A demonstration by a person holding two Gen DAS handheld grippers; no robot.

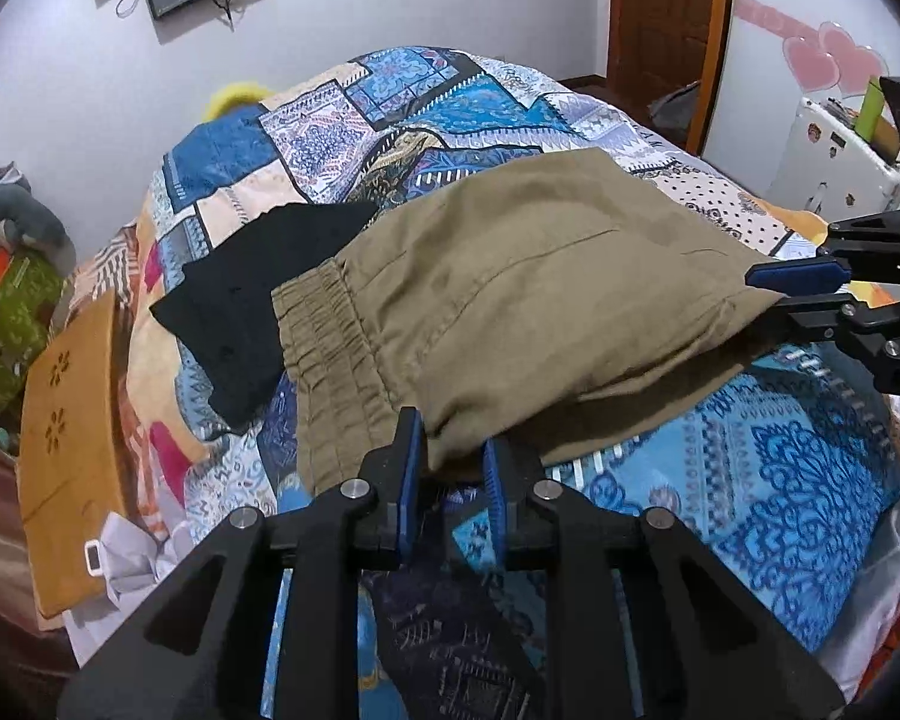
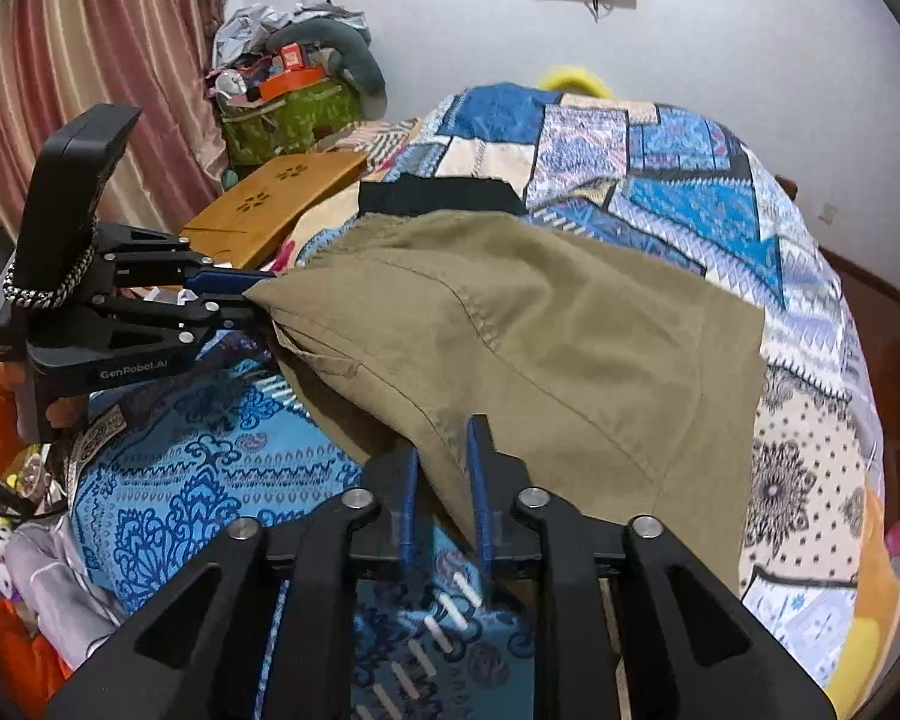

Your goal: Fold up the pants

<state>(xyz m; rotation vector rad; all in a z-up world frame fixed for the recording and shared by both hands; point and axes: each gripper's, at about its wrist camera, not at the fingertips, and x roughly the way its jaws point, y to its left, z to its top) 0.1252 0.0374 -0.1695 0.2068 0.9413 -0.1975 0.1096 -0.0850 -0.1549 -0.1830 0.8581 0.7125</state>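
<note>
Olive-khaki pants (image 1: pixel 510 300) lie on the patterned bed, elastic waistband (image 1: pixel 330 360) toward the left; they also show in the right wrist view (image 2: pixel 540 330). My left gripper (image 1: pixel 450 450) is shut on the near edge of the pants beside the waistband and lifts it off the bed. My right gripper (image 2: pixel 444 456) is shut on the other near corner of the pants; it shows at the right of the left wrist view (image 1: pixel 774 294). The left gripper shows in the right wrist view (image 2: pixel 252 294), pinching the fabric corner.
A black garment (image 1: pixel 258 300) lies under the waistband end. The bed has a blue patchwork cover (image 1: pixel 780 468). A wooden tray (image 1: pixel 72 450) lies at the bed's left side, with clutter and a green bag (image 2: pixel 282 114) beyond. A white appliance (image 1: pixel 840 144) stands right.
</note>
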